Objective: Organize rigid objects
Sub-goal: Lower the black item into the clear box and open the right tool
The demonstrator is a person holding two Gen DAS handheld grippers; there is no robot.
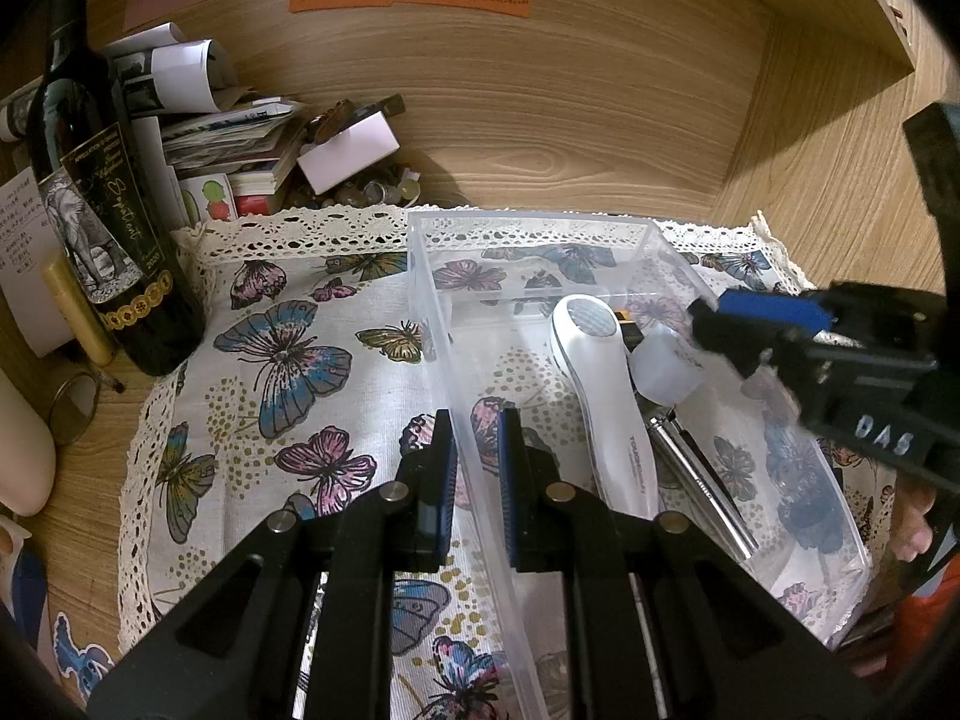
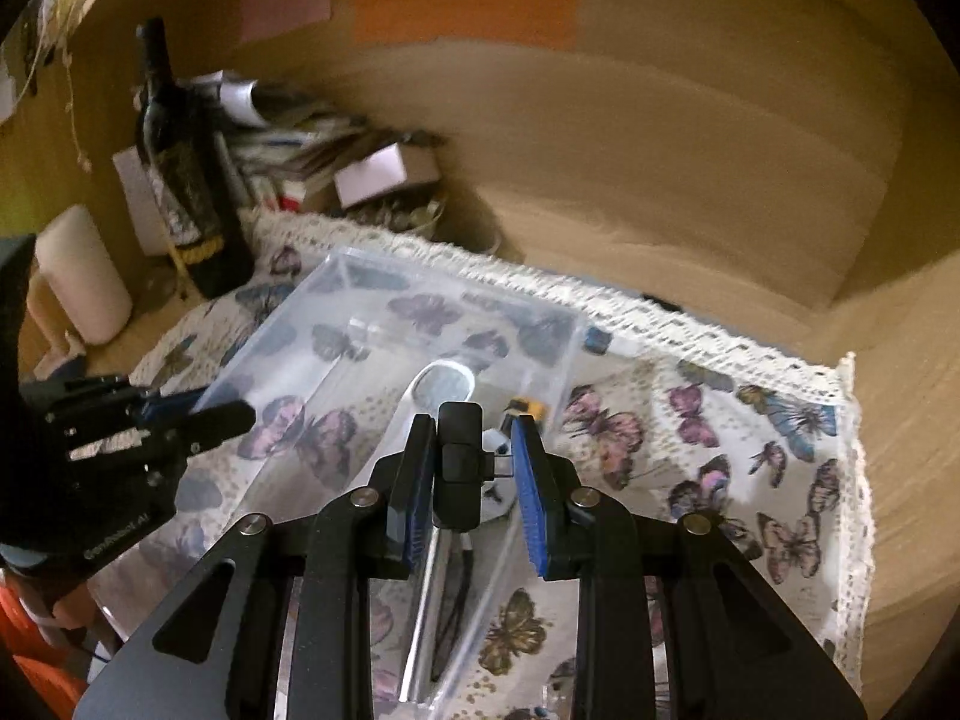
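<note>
Holding black clip btwn right tongs, above clear bin.

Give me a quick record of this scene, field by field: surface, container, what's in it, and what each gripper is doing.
surface: butterfly cloth on a wooden desk
container: clear plastic bin
contents: white handheld device, metal tool
left gripper: shut on the bin's wall
right gripper: holding a small black object above the bin
nearby: wine bottle

Clear plastic bin on butterfly cloth, holding a white handheld device, a metal rod and a small translucent cup.
</note>
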